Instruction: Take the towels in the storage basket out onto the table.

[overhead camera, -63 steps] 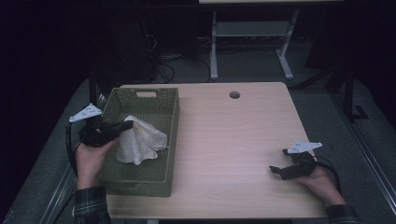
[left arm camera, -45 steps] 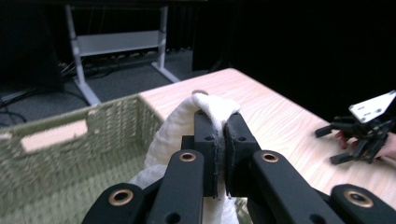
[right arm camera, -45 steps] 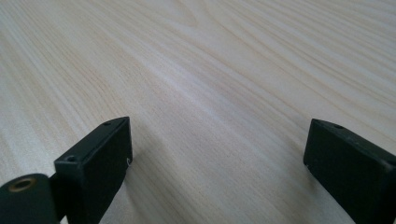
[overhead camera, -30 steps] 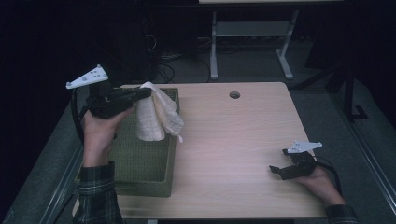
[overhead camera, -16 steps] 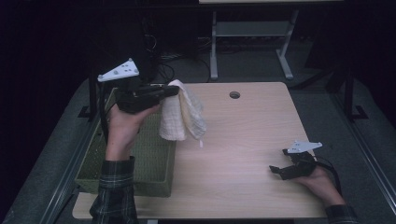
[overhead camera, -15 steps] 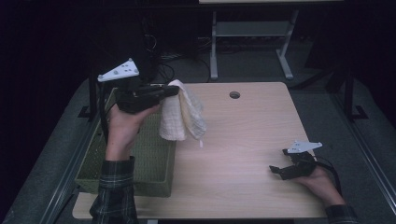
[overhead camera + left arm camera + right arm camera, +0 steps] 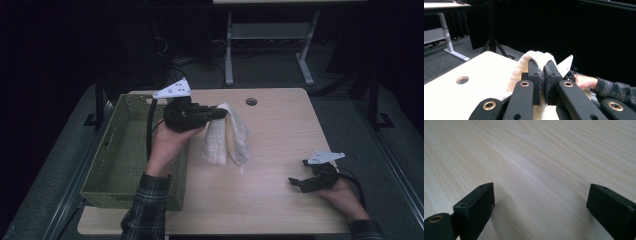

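Note:
A cream checked cloth (image 7: 226,136) hangs in the air above the middle of the wooden table (image 7: 280,200), pinched at its top fold. My left gripper (image 7: 220,113) is shut on the cloth, held up to the right of the green basket (image 7: 125,150). In the left gripper view the cloth (image 7: 536,56) drapes over the closed jaws of the left gripper (image 7: 543,68). My right gripper (image 7: 296,183) rests low on the table at the front right. Its jaws stand wide apart in the right gripper view (image 7: 541,195), with bare wood between them.
The green mesh basket sits along the table's left side. A round cable hole (image 7: 251,101) lies near the table's far edge. A desk frame (image 7: 270,45) stands on the floor behind. In the left gripper view the other hand in a plaid sleeve (image 7: 614,87) shows behind.
My left gripper lifted the cloth out of the basket and carried it right, over the table's middle. The right gripper has not moved.

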The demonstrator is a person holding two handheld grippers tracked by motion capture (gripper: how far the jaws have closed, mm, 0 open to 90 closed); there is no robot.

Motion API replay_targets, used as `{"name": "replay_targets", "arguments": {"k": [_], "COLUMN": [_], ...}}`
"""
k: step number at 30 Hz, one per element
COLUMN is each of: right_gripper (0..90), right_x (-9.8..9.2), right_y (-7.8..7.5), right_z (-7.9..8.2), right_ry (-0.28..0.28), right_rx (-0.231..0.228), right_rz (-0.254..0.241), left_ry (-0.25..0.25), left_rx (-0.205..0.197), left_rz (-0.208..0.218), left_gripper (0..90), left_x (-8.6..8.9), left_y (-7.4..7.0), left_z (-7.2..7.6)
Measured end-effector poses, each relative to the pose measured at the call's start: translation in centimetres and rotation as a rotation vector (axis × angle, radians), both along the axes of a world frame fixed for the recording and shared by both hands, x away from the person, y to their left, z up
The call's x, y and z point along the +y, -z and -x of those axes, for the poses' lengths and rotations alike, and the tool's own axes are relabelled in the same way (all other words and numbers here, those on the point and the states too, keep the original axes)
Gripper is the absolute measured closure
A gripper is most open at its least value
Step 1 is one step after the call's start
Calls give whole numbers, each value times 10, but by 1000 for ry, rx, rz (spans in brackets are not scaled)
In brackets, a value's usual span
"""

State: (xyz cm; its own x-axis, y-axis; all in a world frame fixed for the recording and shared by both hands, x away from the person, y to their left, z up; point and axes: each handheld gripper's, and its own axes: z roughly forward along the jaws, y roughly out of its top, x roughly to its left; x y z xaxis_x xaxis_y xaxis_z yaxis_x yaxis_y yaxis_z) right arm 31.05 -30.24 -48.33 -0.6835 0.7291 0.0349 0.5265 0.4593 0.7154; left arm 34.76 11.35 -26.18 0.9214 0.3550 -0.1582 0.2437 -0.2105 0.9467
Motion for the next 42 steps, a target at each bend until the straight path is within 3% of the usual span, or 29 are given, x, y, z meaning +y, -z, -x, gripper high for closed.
{"name": "replay_targets", "arguments": {"k": [11, 13, 20, 24, 27, 30, 32, 37, 38, 42], "right_gripper": [76, 76, 76, 76, 76, 76, 76, 76, 76, 75], "right_x": [0, 0, 0, 0, 0, 0, 0, 0, 0, 0], "right_y": [0, 0, 0, 0, 0, 0, 0, 0, 0, 0], "right_z": [0, 0, 0, 0, 0, 0, 0, 0, 0, 0], "right_ry": [1, 1, 0, 0, 0, 1, 1, 0, 0, -3], "right_rx": [1, 0, 2, 2, 3, 3, 2, 0, 0, -3], "right_rz": [-1, -1, 1, 1, 1, 0, -1, -1, -1, 2], "left_ry": [63, 82, 124, 152, 174, 191, 194, 197, 195, 198], "left_rx": [21, 13, 3, 0, 19, 46, 70, 111, 133, 154], "left_rz": [-24, -55, -101, -169, -210, -224, -258, -294, -313, -373], "left_gripper": [857, 857, 857, 856, 856, 855, 854, 848, 845, 832], "left_x": [-34, -46, -74, -90, -101, -107, -115, -122, -124, -126], "left_y": [28, 35, 55, 72, 87, 98, 115, 135, 145, 162], "left_z": [-2, -1, 2, 2, 2, 1, 0, 0, -1, 0]}}
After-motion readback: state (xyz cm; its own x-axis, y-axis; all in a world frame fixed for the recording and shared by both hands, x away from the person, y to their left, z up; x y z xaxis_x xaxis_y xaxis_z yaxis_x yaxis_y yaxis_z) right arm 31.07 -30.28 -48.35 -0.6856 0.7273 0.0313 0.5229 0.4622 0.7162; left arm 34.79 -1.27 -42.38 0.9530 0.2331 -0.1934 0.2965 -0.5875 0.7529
